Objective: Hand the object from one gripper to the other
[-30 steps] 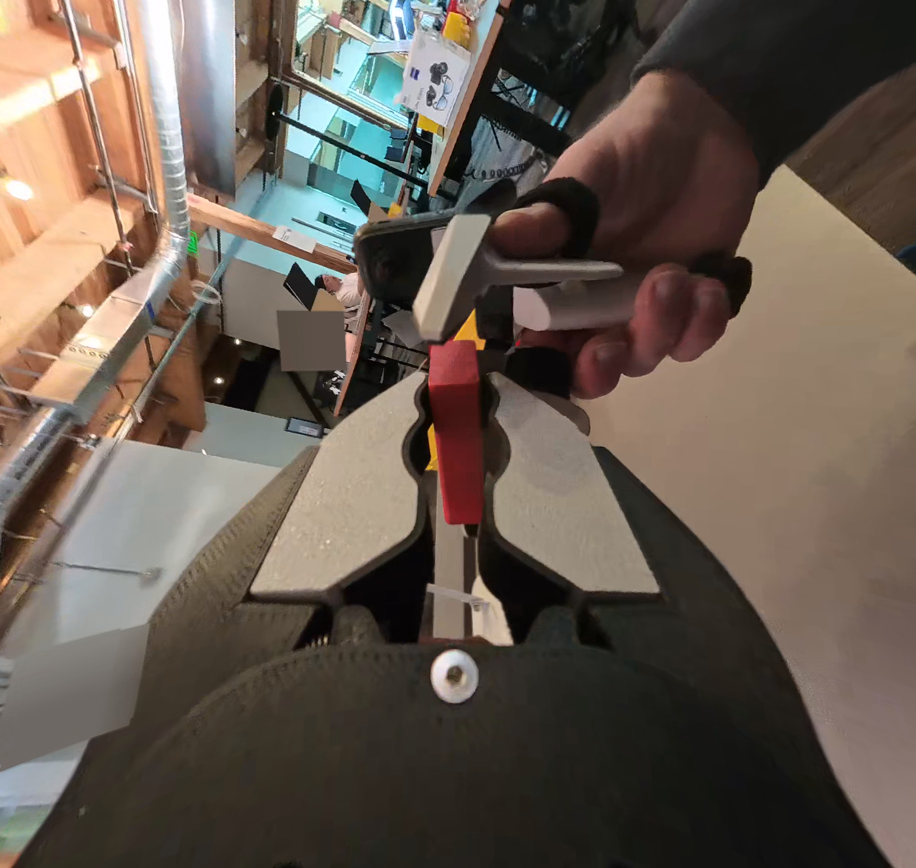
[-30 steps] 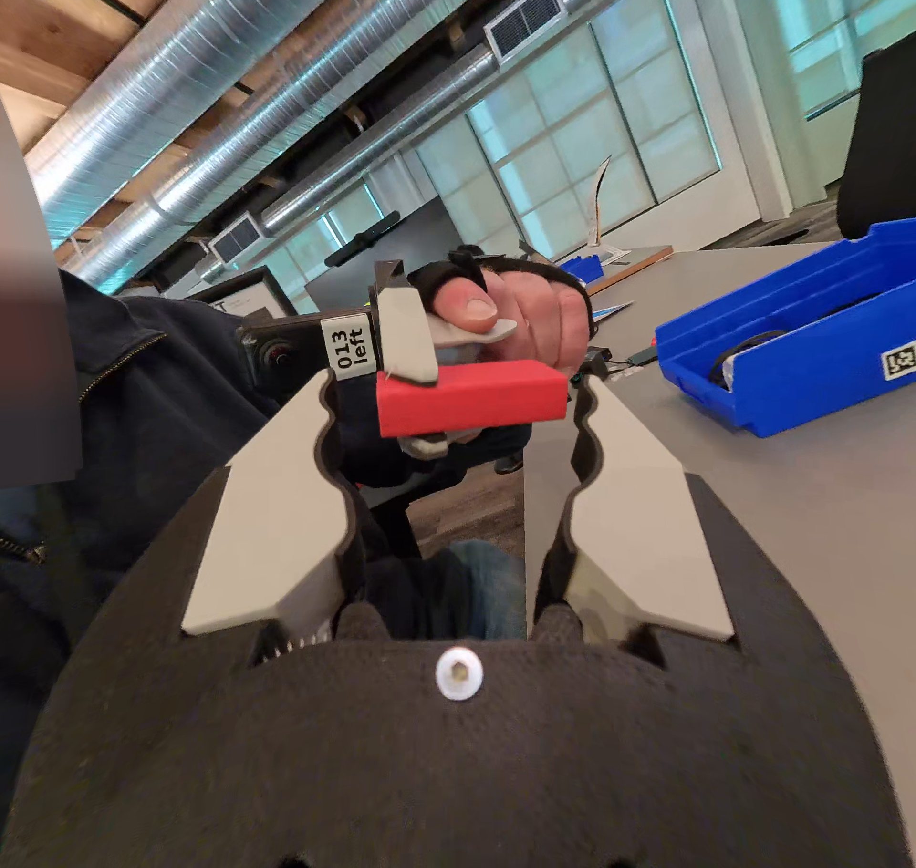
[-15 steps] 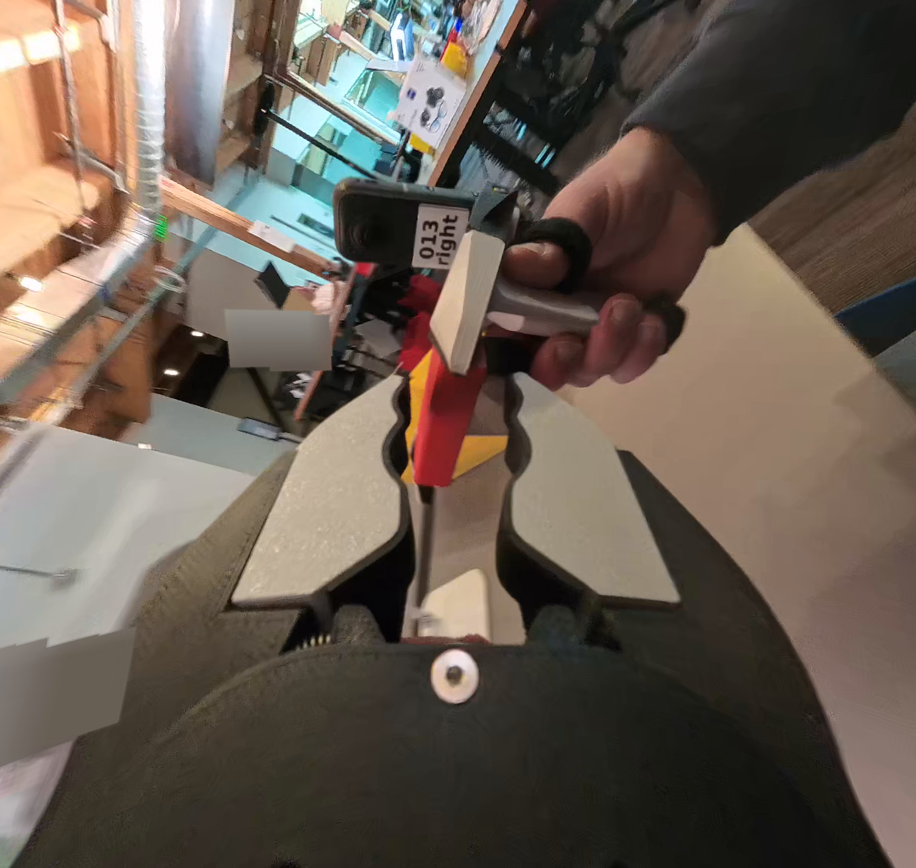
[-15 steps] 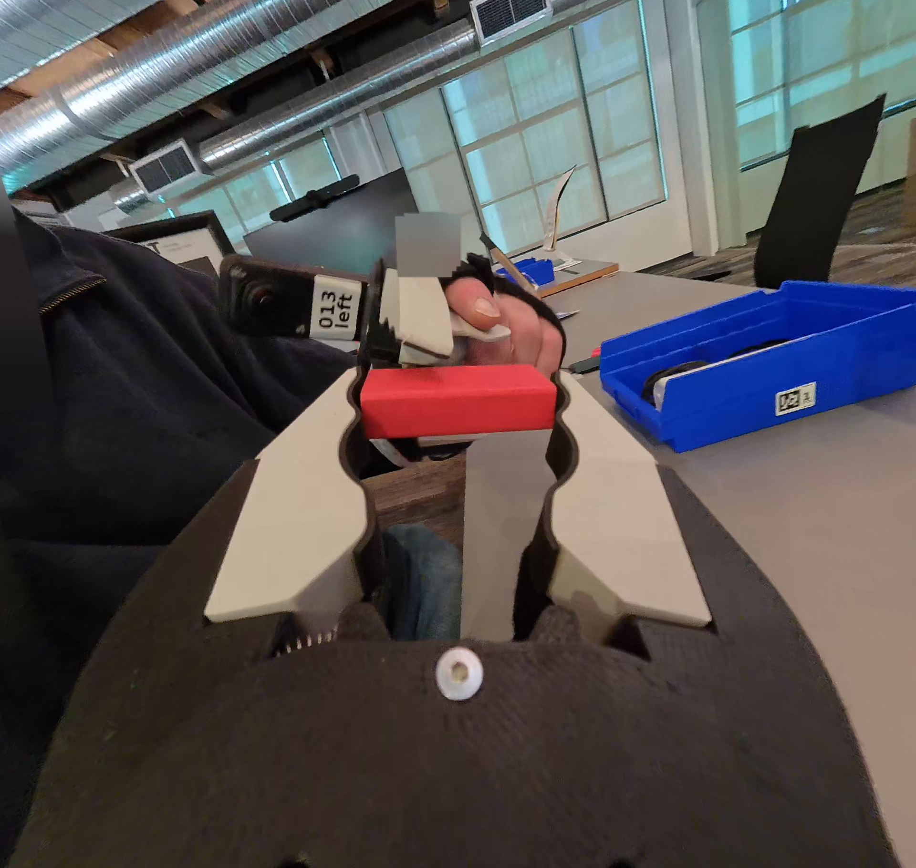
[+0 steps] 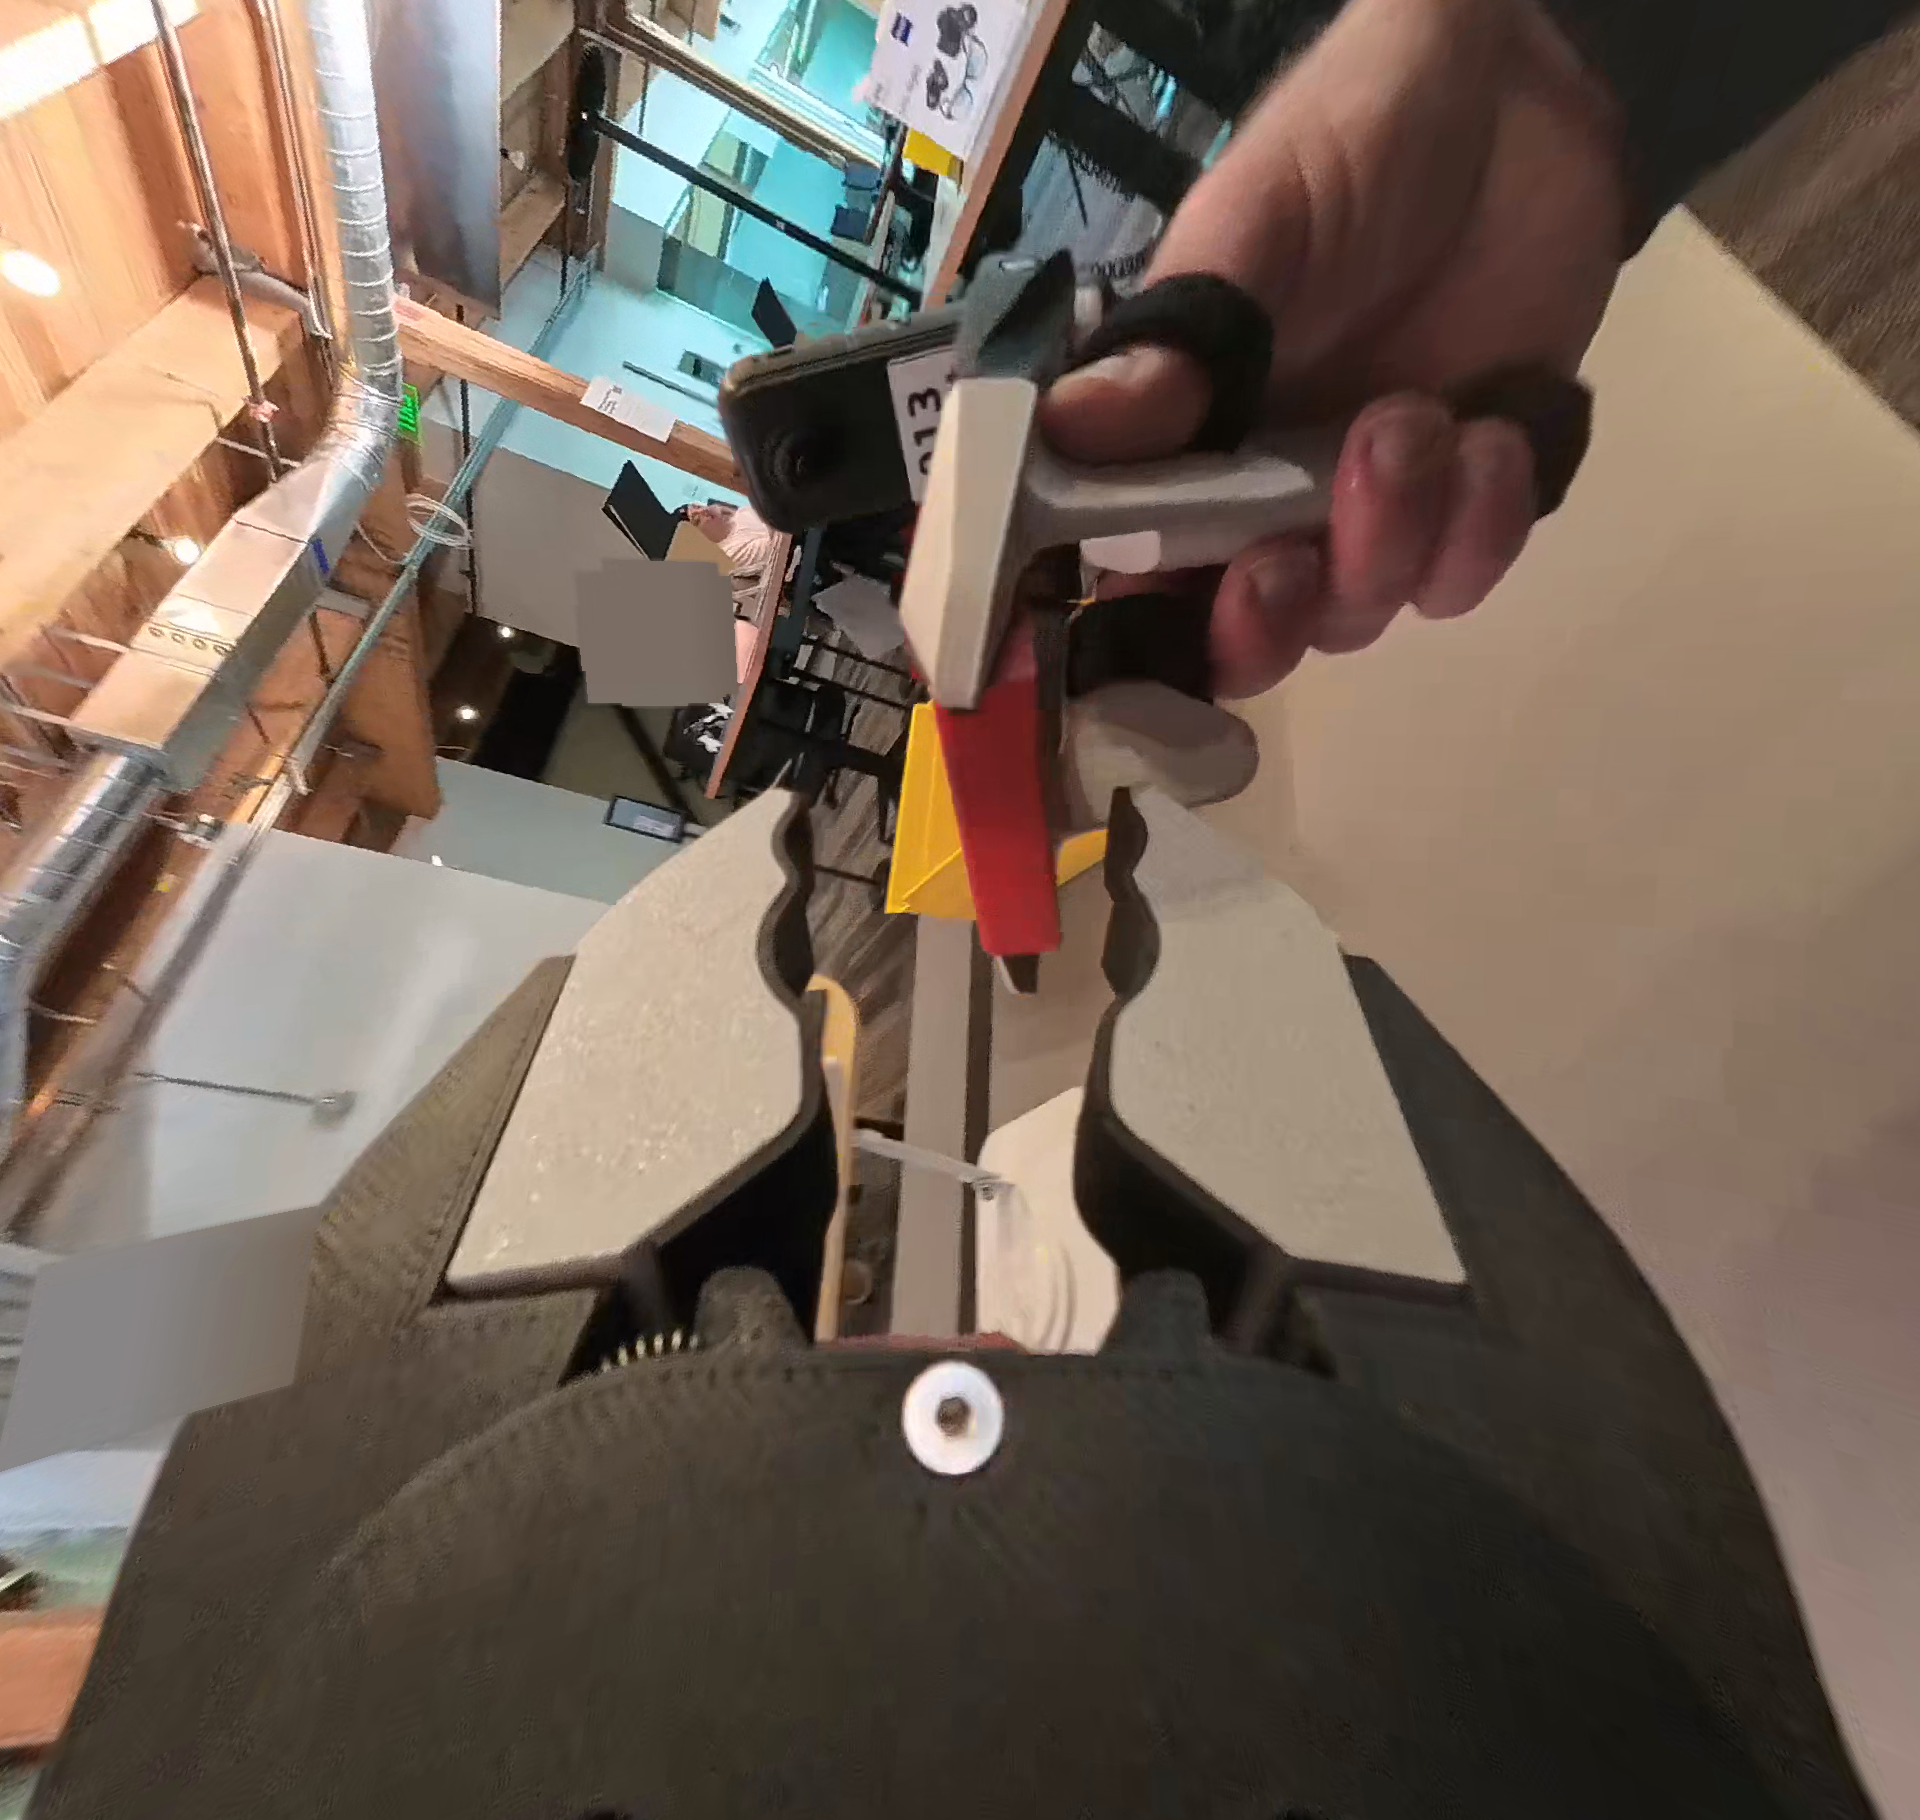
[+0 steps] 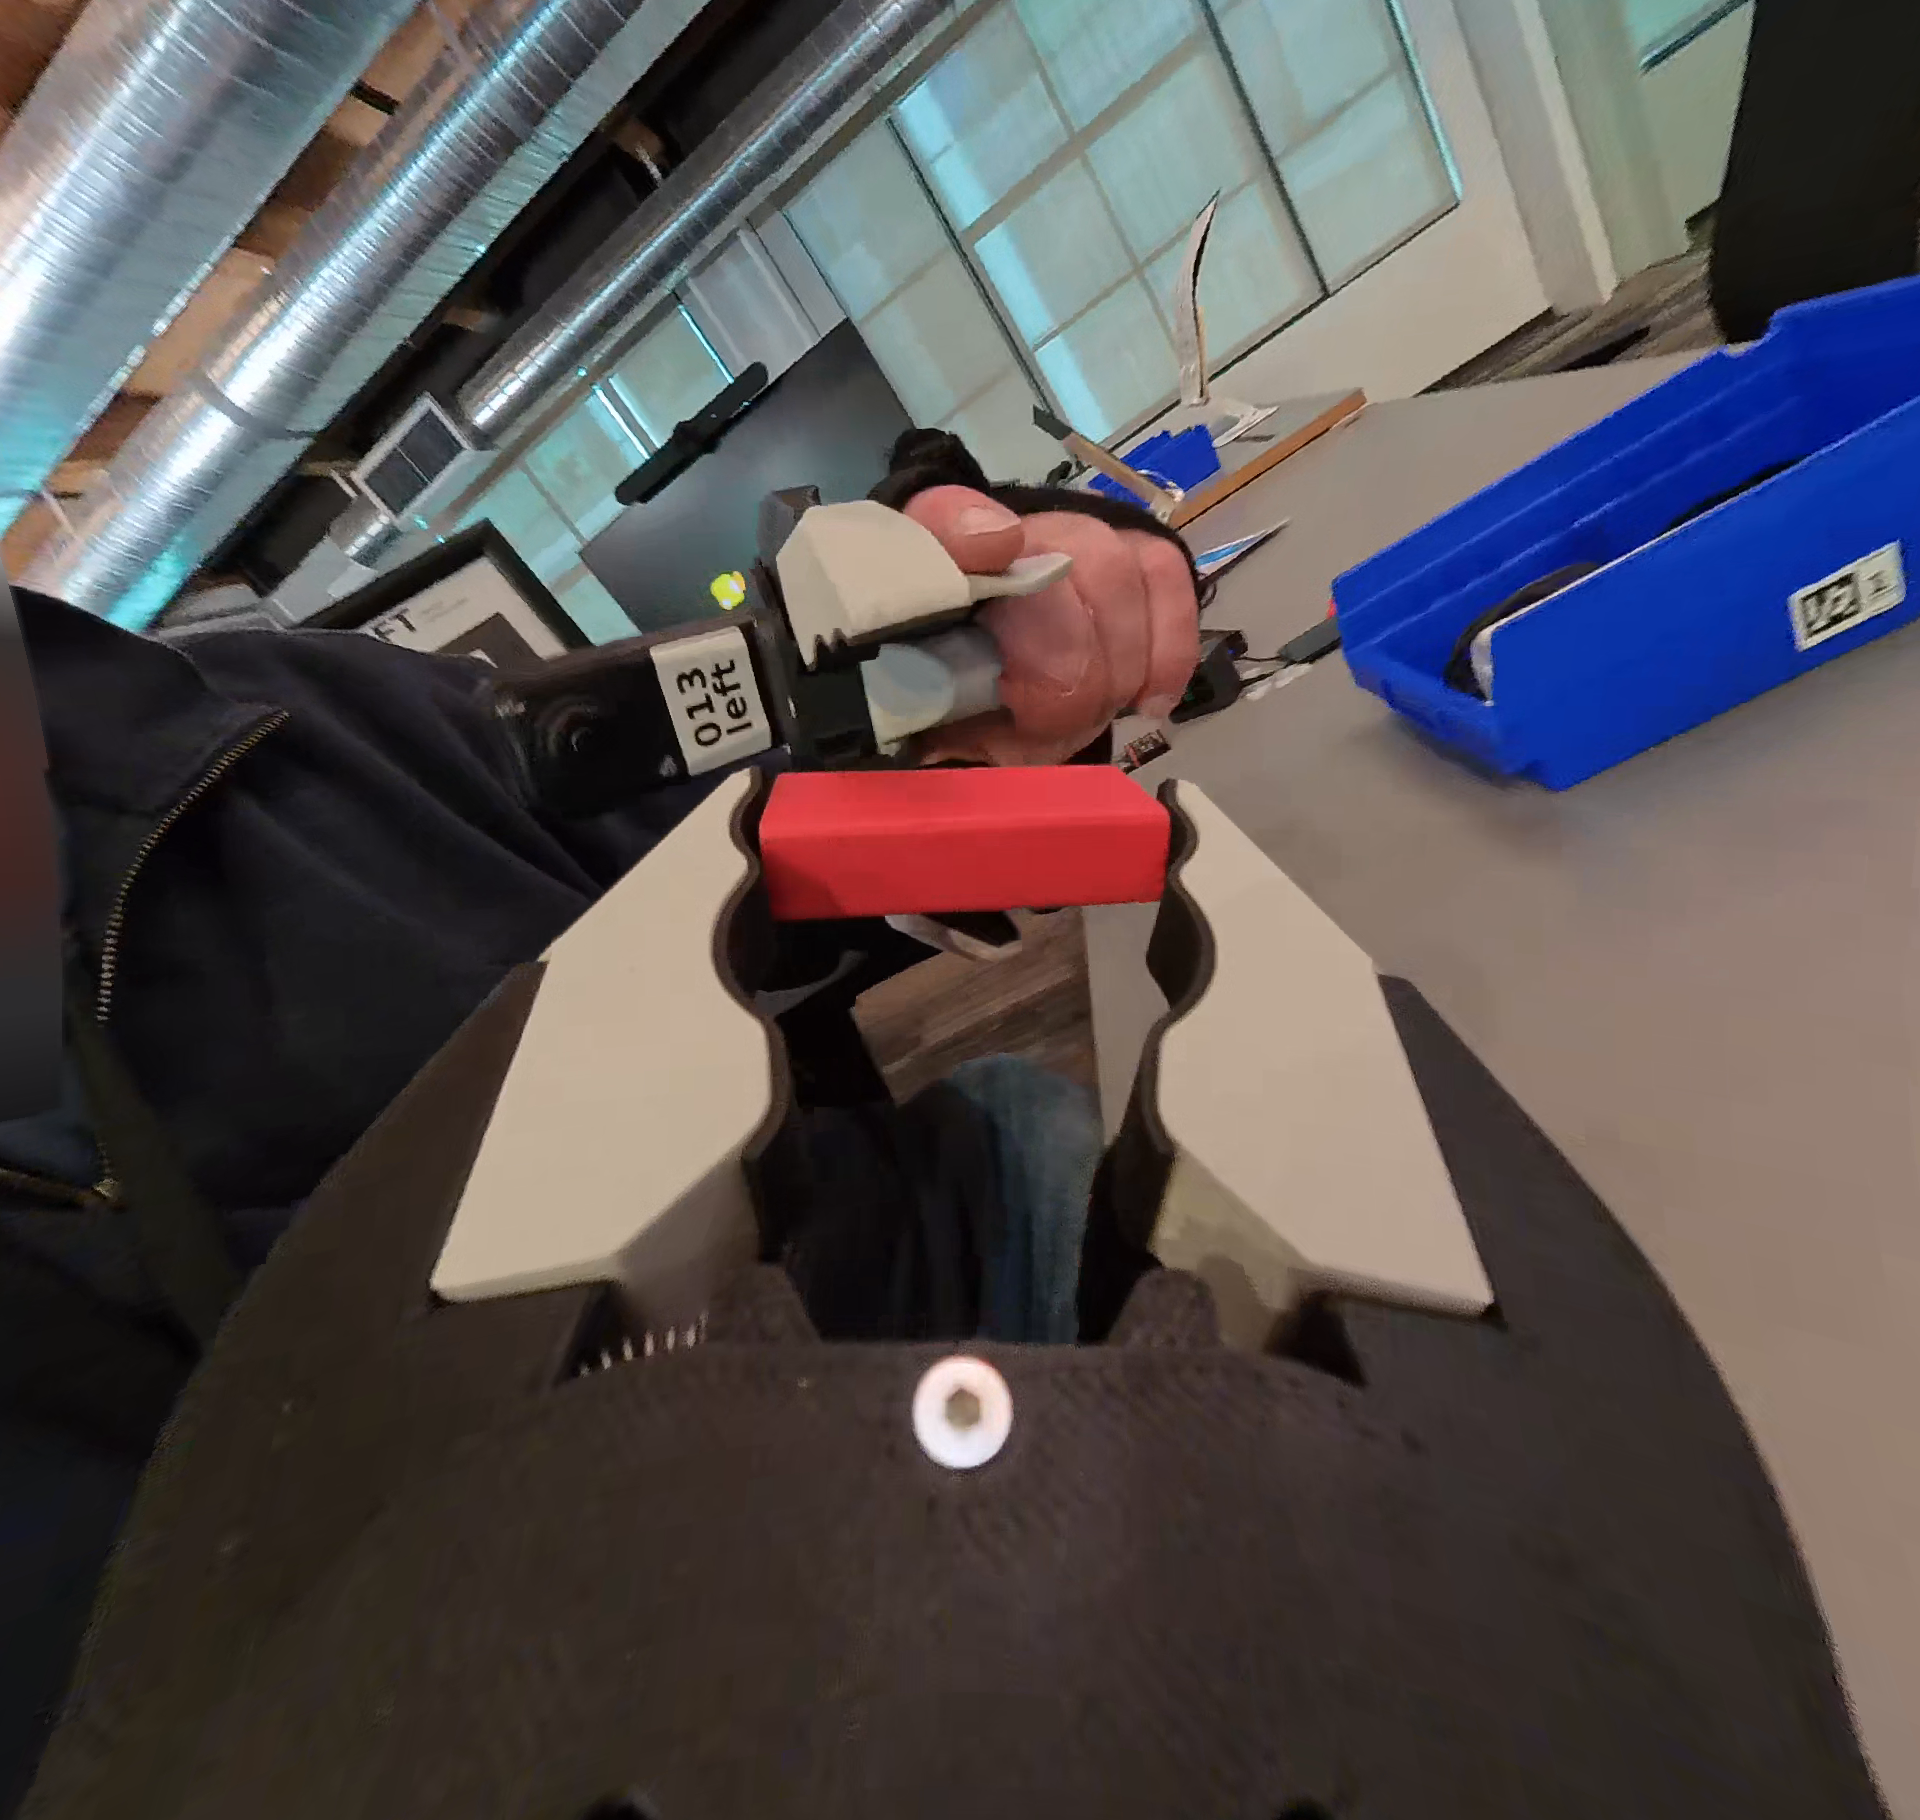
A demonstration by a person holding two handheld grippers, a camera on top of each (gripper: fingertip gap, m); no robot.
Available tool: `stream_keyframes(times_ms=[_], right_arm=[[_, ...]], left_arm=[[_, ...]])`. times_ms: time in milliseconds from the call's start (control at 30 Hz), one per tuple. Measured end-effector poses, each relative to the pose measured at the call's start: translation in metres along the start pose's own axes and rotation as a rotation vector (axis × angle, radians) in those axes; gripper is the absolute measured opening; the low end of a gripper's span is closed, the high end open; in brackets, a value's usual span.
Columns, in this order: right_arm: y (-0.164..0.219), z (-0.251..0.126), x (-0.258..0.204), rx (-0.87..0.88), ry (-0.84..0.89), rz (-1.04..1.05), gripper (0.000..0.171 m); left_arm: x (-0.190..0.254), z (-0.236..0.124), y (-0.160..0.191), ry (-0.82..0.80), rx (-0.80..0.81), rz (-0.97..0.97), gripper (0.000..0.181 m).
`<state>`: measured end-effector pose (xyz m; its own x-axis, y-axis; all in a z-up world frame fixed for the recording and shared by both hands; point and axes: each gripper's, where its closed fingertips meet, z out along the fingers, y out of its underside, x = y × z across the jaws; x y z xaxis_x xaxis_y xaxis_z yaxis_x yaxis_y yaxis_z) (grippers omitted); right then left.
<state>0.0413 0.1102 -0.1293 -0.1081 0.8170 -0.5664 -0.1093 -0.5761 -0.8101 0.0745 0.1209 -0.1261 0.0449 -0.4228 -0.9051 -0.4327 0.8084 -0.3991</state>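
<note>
Grey table (image 6: 1558, 939), one red block (image 6: 961, 854), two hand-held grippers

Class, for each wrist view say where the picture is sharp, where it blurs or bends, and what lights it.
Left wrist view: red block fairly sharp, hand motion-smeared, the room turned sideways. Right wrist view: red block crisp between the right gripper fingers, blue bin and ceiling ducts streaked and bowed; daylight from the windows.

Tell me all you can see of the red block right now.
The red block is a plain rectangular bar, matte and smooth-looking, with squared edges. It is held crosswise in the air between the right gripper jaws, gripped at both short ends. The left gripper is open and apart from it.
</note>
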Motion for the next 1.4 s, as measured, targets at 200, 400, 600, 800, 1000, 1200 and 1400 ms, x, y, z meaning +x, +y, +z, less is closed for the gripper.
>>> stream_keyframes(times_ms=[200, 400, 600, 800, 1000, 1200, 1400], right_arm=[[0.004, 0.006, -0.002, -0.005, -0.029, 0.068, 0.071], [-0.01, -0.004, -0.004, 0.031, 0.034, -0.125, 0.071], [-0.02, -0.016, -0.009, 0.024, 0.151, -0.492, 0.071], [0.002, -0.007, -0.001, -0.203, 0.326, -0.946, 0.071], [0.013, 0.001, -0.001, -0.294, 0.352, -1.122, 0.071], [0.013, 0.0, 0.001, -0.303, 0.371, -1.184, 0.071], [0.009, -0.005, 0.012, -0.316, 0.449, -1.121, 0.083]], left_arm=[[0.009, 0.009, 0.007, 0.003, -0.054, 0.191, 0.039], [0.001, -0.002, 0.009, 0.032, -0.002, -0.064, 0.049], [-0.02, -0.019, 0.01, 0.211, 0.216, -0.987, 0.047], [-0.008, -0.011, 0.004, 0.603, 0.413, -1.699, 0.045], [0.008, -0.003, -0.017, 0.759, 0.454, -1.748, 0.032], [0.006, -0.003, -0.022, 0.758, 0.492, -1.762, 0.02], [0.002, 0.003, -0.01, 0.613, 0.451, -1.707, 0.017]])
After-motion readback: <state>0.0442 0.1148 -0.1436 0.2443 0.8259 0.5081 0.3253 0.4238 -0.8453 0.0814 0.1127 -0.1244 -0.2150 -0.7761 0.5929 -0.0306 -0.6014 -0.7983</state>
